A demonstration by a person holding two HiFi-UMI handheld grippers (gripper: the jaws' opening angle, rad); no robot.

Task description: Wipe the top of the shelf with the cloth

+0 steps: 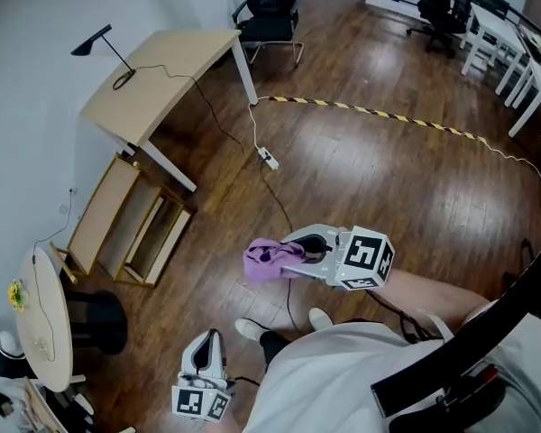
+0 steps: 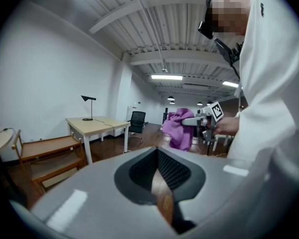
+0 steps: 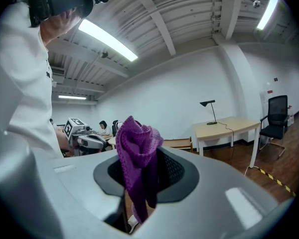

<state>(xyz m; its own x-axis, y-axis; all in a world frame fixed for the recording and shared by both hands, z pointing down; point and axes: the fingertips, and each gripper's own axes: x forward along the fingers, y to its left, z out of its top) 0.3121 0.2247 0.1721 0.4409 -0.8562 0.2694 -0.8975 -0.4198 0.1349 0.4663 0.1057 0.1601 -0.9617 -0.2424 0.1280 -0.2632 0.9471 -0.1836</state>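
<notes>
A purple cloth (image 1: pixel 267 260) hangs bunched from my right gripper (image 1: pixel 293 258), which is shut on it and held at waist height over the wooden floor. In the right gripper view the cloth (image 3: pixel 137 158) drapes down between the jaws. The low wooden shelf (image 1: pixel 108 219) stands by the left wall, well away from both grippers; it also shows in the left gripper view (image 2: pixel 45 148). My left gripper (image 1: pixel 206 361) hangs low by my body, shut on nothing (image 2: pixel 157 153).
A light wooden desk (image 1: pixel 158 75) with a black lamp (image 1: pixel 97 39) stands beyond the shelf. A round white table (image 1: pixel 43 318) and black stool (image 1: pixel 104 318) sit near left. A cable and power strip (image 1: pixel 267 158) cross the floor, with striped tape (image 1: pixel 379 111) farther off.
</notes>
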